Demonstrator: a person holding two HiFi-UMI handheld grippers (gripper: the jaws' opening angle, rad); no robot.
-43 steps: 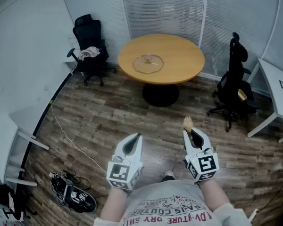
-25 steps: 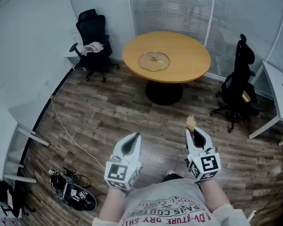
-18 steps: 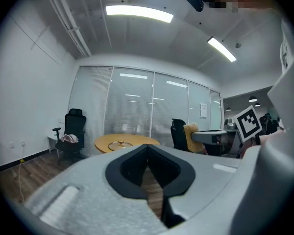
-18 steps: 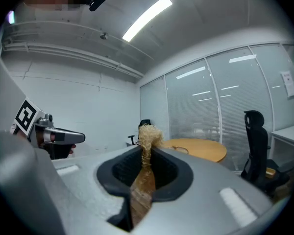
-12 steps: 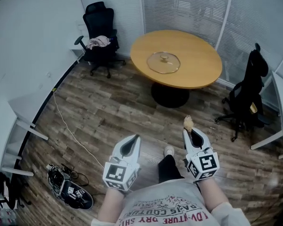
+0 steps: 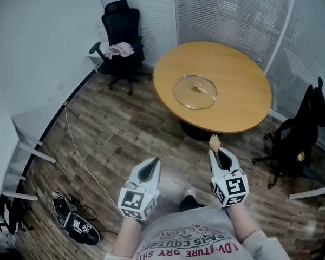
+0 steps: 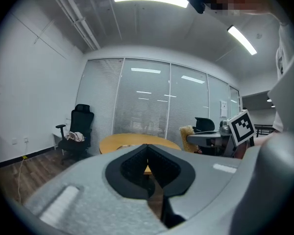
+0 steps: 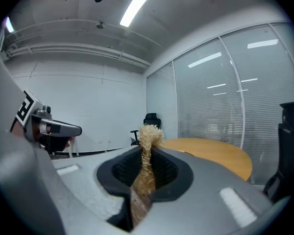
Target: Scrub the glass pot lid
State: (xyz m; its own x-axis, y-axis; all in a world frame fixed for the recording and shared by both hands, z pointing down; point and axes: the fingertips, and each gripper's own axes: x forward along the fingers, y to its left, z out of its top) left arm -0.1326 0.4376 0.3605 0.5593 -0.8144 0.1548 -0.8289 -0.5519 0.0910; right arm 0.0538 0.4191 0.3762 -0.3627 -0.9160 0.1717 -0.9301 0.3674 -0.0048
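Observation:
A glass pot lid (image 6: 195, 91) with a small knob lies flat near the middle of the round wooden table (image 6: 244, 104), well ahead of both grippers. My right gripper (image 6: 214, 147) is shut on a tan fibre scrubber (image 6: 214, 141), whose bristly tuft (image 8: 149, 132) sticks out past the jaw tips. My left gripper (image 6: 151, 163) is shut with nothing in it; its black pads (image 7: 137, 163) meet. Both grippers are held low in front of the person, over the floor short of the table. The table edge (image 7: 118, 141) shows beyond the left jaws.
A black office chair (image 6: 119, 30) with a cloth on its seat stands at the back left by the blinds. Another black chair (image 6: 303, 140) stands right of the table. A white desk (image 6: 21, 140) lines the left wall, with a cable (image 6: 78, 150) and gear (image 6: 73, 221) on the wooden floor.
The table and lid have come nearer and shifted right and down in the head view as the person walks toward them. Both grippers keep their pose and hold.

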